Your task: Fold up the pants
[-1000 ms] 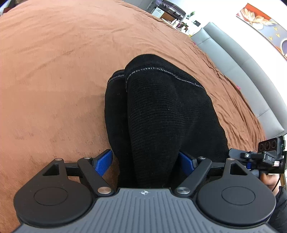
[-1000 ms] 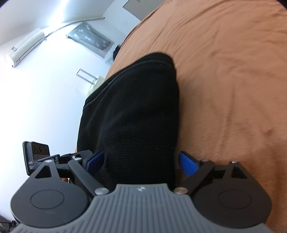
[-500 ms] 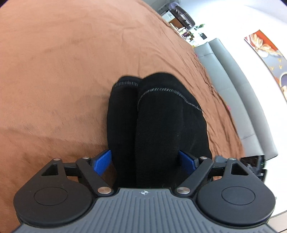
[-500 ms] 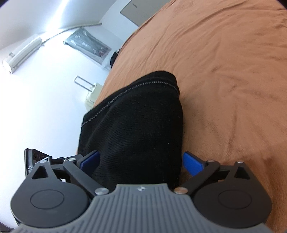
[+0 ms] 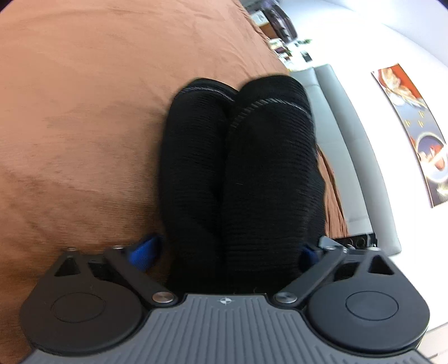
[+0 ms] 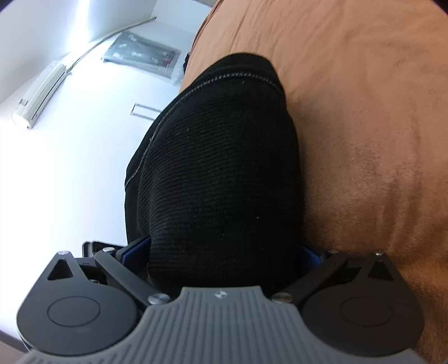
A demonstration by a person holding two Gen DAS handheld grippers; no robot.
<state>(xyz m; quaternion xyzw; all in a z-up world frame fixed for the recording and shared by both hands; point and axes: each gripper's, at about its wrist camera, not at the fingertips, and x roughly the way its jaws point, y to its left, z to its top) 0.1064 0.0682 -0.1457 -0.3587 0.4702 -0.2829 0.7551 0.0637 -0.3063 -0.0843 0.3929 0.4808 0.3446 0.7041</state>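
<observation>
The black knit pants (image 5: pixel 240 179) hang doubled from my left gripper (image 5: pixel 226 252), two layers side by side with stitched hems at the far end. The blue pads stand on either side of the cloth, which fills the gap between them. In the right wrist view the same pants (image 6: pixel 224 173) drape from my right gripper (image 6: pixel 224 252), again with cloth filling the gap between the blue pads. Both grippers hold the pants lifted over the brown bed cover (image 5: pixel 84 126), which also shows in the right wrist view (image 6: pixel 364 126).
A grey upholstered headboard (image 5: pixel 350 145) runs along the bed's right side under a wall picture (image 5: pixel 414 134). Furniture (image 5: pixel 280 25) stands beyond the bed. The right wrist view shows a white wall with an air conditioner (image 6: pixel 39 95).
Both grippers have lifted and tilted; the pants hang shorter in view and their hems have drawn closer. The headboard and the white wall take up more of the views.
</observation>
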